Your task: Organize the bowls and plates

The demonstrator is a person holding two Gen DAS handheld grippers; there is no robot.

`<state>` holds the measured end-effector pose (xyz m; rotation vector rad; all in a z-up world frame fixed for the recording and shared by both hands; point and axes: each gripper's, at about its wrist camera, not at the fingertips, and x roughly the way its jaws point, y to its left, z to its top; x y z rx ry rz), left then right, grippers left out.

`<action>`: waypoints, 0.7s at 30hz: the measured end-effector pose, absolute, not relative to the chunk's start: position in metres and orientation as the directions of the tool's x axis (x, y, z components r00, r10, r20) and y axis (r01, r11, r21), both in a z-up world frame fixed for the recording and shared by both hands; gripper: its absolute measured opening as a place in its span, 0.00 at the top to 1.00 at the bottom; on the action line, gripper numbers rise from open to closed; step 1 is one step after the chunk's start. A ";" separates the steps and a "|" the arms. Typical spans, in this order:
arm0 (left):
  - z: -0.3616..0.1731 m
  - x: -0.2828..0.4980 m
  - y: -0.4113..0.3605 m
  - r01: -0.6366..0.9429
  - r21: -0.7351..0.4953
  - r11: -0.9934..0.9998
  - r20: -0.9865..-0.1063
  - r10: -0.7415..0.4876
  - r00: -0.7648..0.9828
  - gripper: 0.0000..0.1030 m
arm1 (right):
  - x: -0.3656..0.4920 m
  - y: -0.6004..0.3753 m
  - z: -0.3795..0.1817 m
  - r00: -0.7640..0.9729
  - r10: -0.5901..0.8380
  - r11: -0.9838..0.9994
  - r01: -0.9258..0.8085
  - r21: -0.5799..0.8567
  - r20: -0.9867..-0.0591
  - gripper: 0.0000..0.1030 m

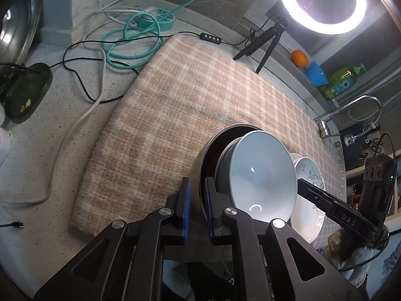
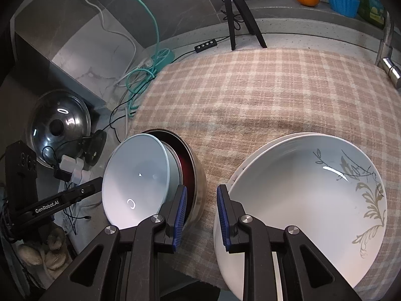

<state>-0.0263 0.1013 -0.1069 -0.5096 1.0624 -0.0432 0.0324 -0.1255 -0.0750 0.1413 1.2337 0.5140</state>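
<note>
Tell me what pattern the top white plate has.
A grey leafy vine design on the top white plate, clearest in the right wrist view.

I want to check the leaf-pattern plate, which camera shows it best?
The right wrist view: the white leaf-pattern plate fills the foreground, its whole bowl visible. The left wrist view shows only a slice behind the blue-grey bowl.

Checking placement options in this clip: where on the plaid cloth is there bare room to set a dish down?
The plaid cloth lies bare from the tripod down to the dishes. It is crowded near the grippers: the steel bowl holding the tilted blue bowl, and the stacked white plates beside it.
</note>
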 end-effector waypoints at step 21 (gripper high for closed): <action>-0.119 -0.018 0.096 -0.209 -0.401 0.892 -0.843 -0.270 0.465 0.91 | 0.039 -0.113 -0.089 0.198 0.411 0.886 -0.316 0.339 -0.890 0.79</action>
